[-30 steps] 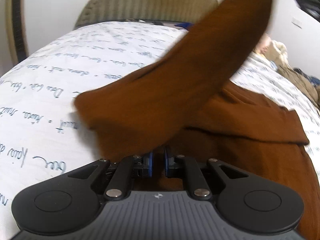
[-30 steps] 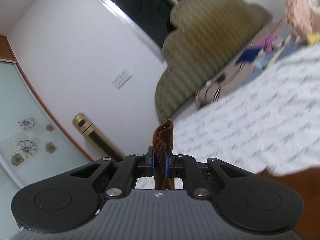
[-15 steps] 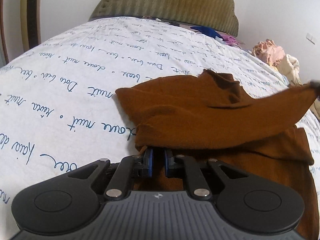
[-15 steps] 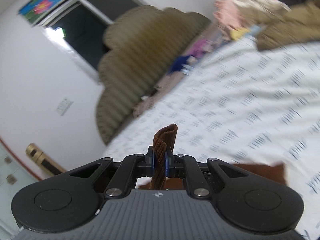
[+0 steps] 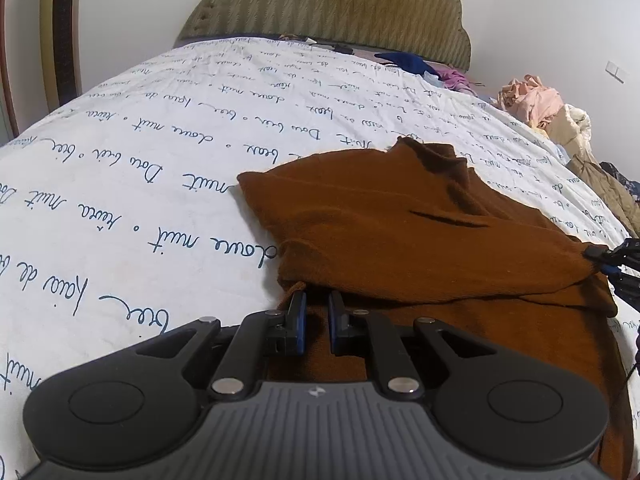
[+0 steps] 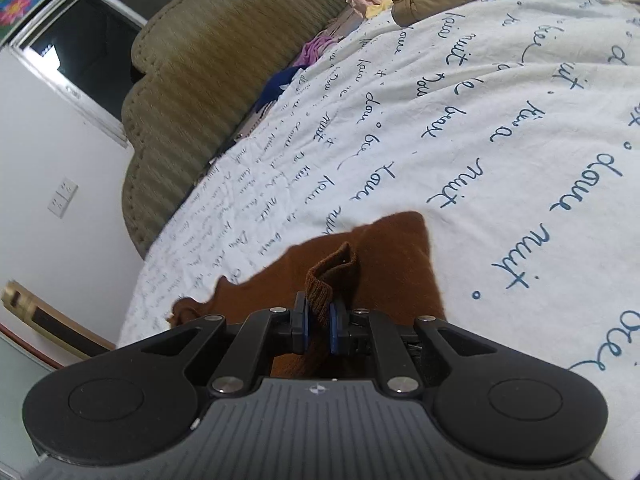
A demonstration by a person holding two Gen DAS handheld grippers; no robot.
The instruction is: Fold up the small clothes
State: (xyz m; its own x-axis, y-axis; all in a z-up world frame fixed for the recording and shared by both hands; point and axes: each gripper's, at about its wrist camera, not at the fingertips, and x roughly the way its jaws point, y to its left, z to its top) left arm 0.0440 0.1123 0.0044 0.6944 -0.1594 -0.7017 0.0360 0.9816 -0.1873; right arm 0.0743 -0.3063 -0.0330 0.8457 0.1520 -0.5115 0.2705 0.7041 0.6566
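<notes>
Two hand-held grippers pinch a rust-brown knit garment (image 5: 400, 236) on a bed. In the left wrist view, the left gripper (image 5: 316, 304) sits low at the garment's near edge, its blue-padded jaws drawn nearly together with a fold of the brown cloth caught between them. In the right wrist view, the right gripper (image 6: 318, 308) clamps a ribbed hem that stands up in a small loop above its pads.

The garment lies folded over itself on a white bedsheet (image 5: 132, 168) printed with blue handwritten script, a top layer draped across a lower one, with a raised corner at its far edge. The tips of the right gripper also show at the right border of the left wrist view, at the garment's far right corner; most of that tool is cut off by the frame. The garment's near portion is hidden under both gripper bodies.

Farther back, a loose heap of pink and cream clothes (image 5: 536, 100) and some blue and purple pieces (image 5: 420, 65) lie near an olive padded headboard (image 5: 328, 4). What each piece is cannot be made out.
</notes>
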